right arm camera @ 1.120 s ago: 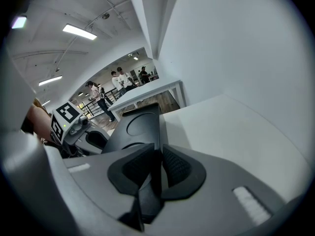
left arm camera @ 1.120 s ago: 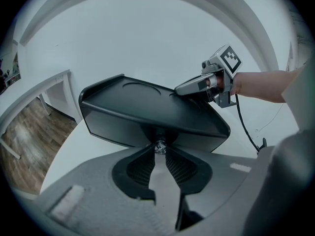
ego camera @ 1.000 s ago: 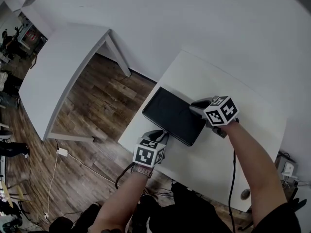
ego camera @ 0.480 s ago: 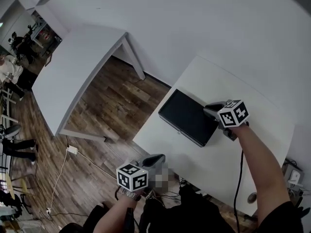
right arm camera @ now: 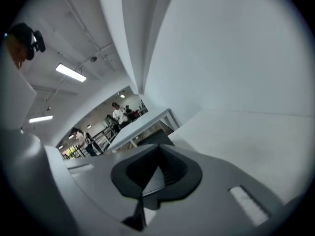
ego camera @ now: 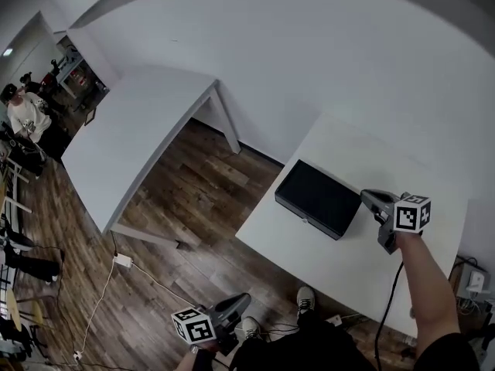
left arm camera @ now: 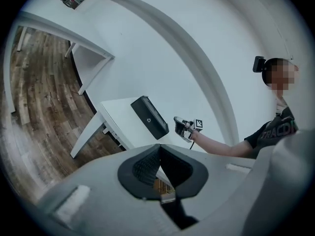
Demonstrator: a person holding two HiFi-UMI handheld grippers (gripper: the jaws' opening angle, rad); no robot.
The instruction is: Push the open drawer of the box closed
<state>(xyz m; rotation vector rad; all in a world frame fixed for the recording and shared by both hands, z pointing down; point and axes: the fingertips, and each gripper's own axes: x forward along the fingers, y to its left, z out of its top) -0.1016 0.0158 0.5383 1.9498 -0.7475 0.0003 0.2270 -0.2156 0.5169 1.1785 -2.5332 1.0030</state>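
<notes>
The black box (ego camera: 319,198) sits on the white counter (ego camera: 309,247), its drawer looking pushed in flush. The right gripper (ego camera: 371,200) hangs just beside the box's right end, fingers closed on nothing. The left gripper (ego camera: 240,303) is well away above the wooden floor (ego camera: 193,207), its fingers together and empty.

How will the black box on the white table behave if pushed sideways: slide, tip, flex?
Probably slides, not tips: the black box is low, wide and lies flat on the white table. Likely rigid: its edges look straight and crisp. It sits close to one table edge, so a hard shove that way might send it off.
</notes>
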